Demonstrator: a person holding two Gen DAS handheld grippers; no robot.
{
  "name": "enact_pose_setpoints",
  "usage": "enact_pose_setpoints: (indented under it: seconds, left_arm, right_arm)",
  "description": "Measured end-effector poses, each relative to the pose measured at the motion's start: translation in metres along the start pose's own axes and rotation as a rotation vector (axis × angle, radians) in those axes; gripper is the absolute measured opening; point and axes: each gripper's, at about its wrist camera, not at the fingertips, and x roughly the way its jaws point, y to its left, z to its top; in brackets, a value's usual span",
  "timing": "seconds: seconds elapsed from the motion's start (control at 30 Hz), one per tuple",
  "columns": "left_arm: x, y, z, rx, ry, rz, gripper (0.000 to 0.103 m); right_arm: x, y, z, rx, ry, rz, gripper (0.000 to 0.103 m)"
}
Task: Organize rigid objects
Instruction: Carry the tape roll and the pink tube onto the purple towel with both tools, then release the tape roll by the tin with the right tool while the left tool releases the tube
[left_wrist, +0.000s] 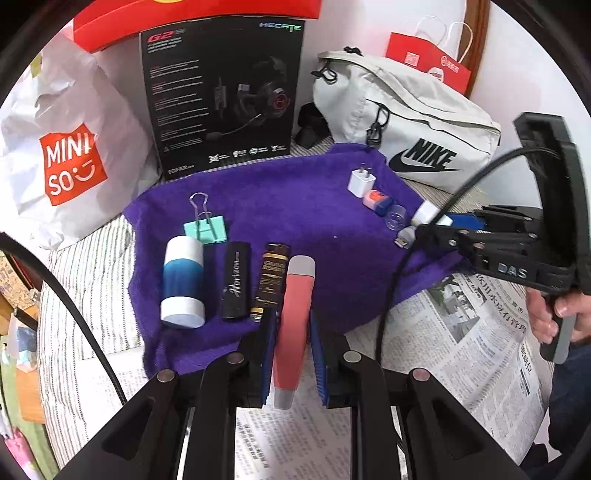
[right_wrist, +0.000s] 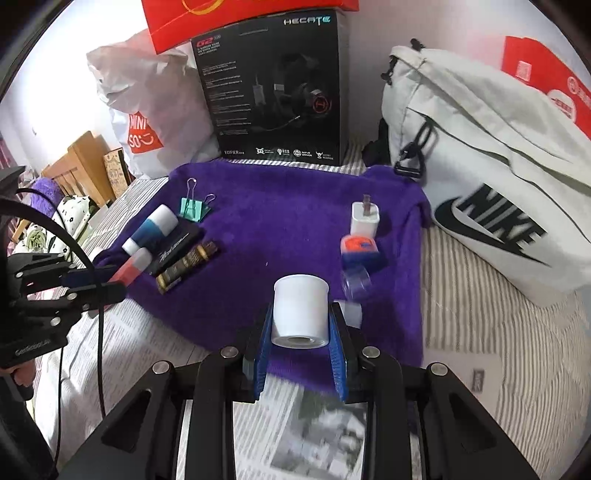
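Note:
My left gripper (left_wrist: 291, 328) is shut on a coral-red stick with grey ends (left_wrist: 295, 314), at the right end of a row on the purple towel (left_wrist: 295, 199): a blue-white tube (left_wrist: 183, 282), a black Horizon case (left_wrist: 236, 280), a brown lighter (left_wrist: 269, 284) and a teal binder clip (left_wrist: 205, 229). My right gripper (right_wrist: 300, 325) is shut on a white tape roll (right_wrist: 300, 312) above the towel's near edge (right_wrist: 277, 229). A white charger (right_wrist: 365, 218), an orange-blue eraser (right_wrist: 360, 249) and a clear cap (right_wrist: 356, 282) lie ahead of it.
A black headset box (left_wrist: 221, 96), a Miniso bag (left_wrist: 62, 147), a white Nike bag (left_wrist: 402, 122) and a red paper bag (left_wrist: 428, 59) line the wall. Newspaper (left_wrist: 472, 332) covers the striped bedding in front. A USB plug (left_wrist: 404, 238) lies by the right gripper.

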Motion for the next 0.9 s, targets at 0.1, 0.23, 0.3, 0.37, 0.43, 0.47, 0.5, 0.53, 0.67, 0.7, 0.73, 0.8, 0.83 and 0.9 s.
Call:
enact_pose_setpoints:
  seconds: [0.1,0.23,0.3,0.37,0.43,0.47,0.5,0.53,0.67,0.7,0.73,0.8,0.83,0.9]
  left_arm:
    - [0.003,0.008,0.001,-0.016,0.003,0.006,0.018]
    - [0.006,0.017,0.001,-0.033,0.01,0.015,0.018]
    - [0.006,0.02,0.001,-0.034,0.011,0.014,0.018]
    - [0.008,0.022,0.002,-0.039,0.012,0.012,0.018]
    - [0.009,0.024,0.002,-0.042,0.014,0.008,0.018]
    - [0.01,0.024,0.002,-0.042,0.015,0.006,0.018]
    - [0.011,0.025,0.002,-0.045,0.015,0.005,0.018]
    - [0.011,0.025,0.002,-0.046,0.014,0.003,0.018]
    - [0.011,0.025,0.003,-0.04,0.011,-0.008,0.018]
    - [0.011,0.025,0.003,-0.038,0.008,-0.008,0.018]
    - [0.011,0.025,0.003,-0.038,0.007,-0.011,0.018]
    - [0.011,0.026,0.004,-0.04,0.008,-0.013,0.018]
    - [0.011,0.026,0.004,-0.041,0.008,-0.013,0.018]
    - [0.012,0.026,0.004,-0.042,0.008,-0.015,0.018]
  right_arm:
    - [0.019,0.0,0.009,-0.017,0.024,-0.004,0.029]
    - [0.04,0.001,0.014,-0.029,0.06,-0.009,0.029]
    - [0.048,0.001,0.017,-0.034,0.071,-0.012,0.029]
    - [0.054,0.001,0.02,-0.039,0.082,-0.018,0.029]
    - [0.059,0.001,0.022,-0.038,0.088,-0.02,0.029]
    - [0.06,0.002,0.023,-0.04,0.091,-0.02,0.029]
    - [0.064,0.003,0.025,-0.041,0.095,-0.022,0.029]
    - [0.067,0.003,0.026,-0.042,0.098,-0.026,0.029]
    - [0.074,0.004,0.027,-0.046,0.108,-0.033,0.029]
    - [0.077,0.004,0.027,-0.044,0.112,-0.033,0.029]
    - [0.079,0.005,0.028,-0.042,0.112,-0.033,0.029]
    - [0.08,0.005,0.028,-0.047,0.11,-0.036,0.029]
    - [0.08,0.005,0.028,-0.049,0.109,-0.038,0.029]
    - [0.081,0.006,0.028,-0.056,0.109,-0.041,0.029]
